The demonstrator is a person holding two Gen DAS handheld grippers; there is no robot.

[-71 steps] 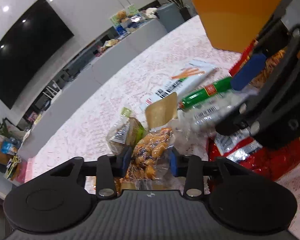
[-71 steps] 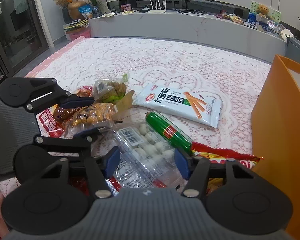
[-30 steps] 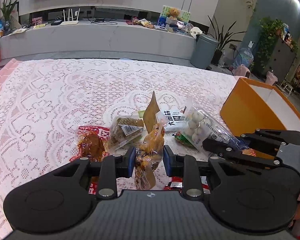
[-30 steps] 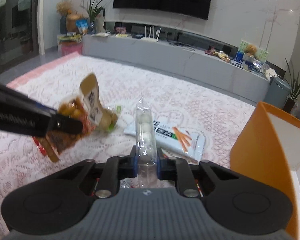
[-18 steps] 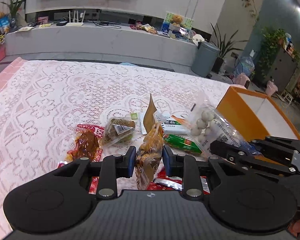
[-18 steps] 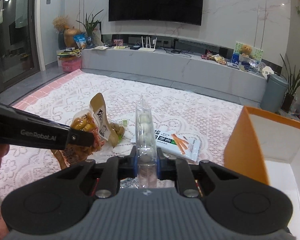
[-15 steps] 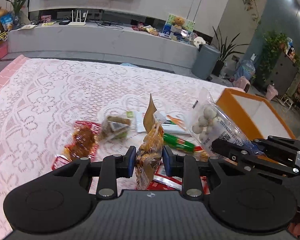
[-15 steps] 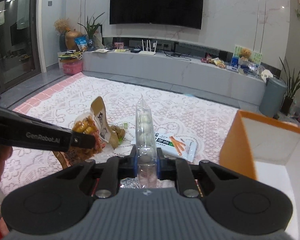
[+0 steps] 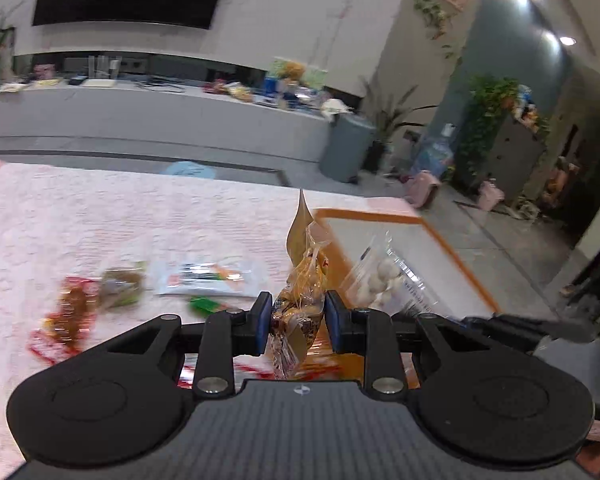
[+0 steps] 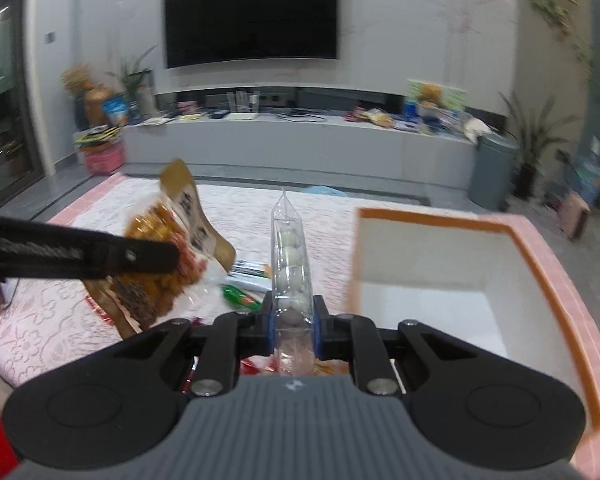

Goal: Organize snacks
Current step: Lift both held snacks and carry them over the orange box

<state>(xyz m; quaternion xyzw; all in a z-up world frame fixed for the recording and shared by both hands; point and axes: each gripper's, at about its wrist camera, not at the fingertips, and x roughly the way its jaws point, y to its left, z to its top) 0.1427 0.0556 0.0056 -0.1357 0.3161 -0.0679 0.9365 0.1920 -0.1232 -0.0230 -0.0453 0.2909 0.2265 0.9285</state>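
Lace tablecloth (image 9: 100,216) beneath both tools, left (image 9: 295,322) gripping orange snack bag (image 9: 300,300), right (image 10: 293,330) egg pouch (image 10: 292,264).

the table (image 9: 100,216) is covered with a pink-and-white lace-patterned cloth with a plain pink border, which shows at its far left corner in the right wrist view. on it, blurred, lie a red packet of brown meat snack (image 9: 66,316), just beside it a clear packet with a green edge and brown pieces (image 9: 122,282), then a flat white packet printed with orange sticks (image 9: 208,276), and near that a green sausage-shaped stick with a red label (image 10: 240,297). a crinkled red wrapper (image 9: 216,368) shows partly behind the left tool. at the right end stands an open orange box with a white inside (image 10: 440,264).
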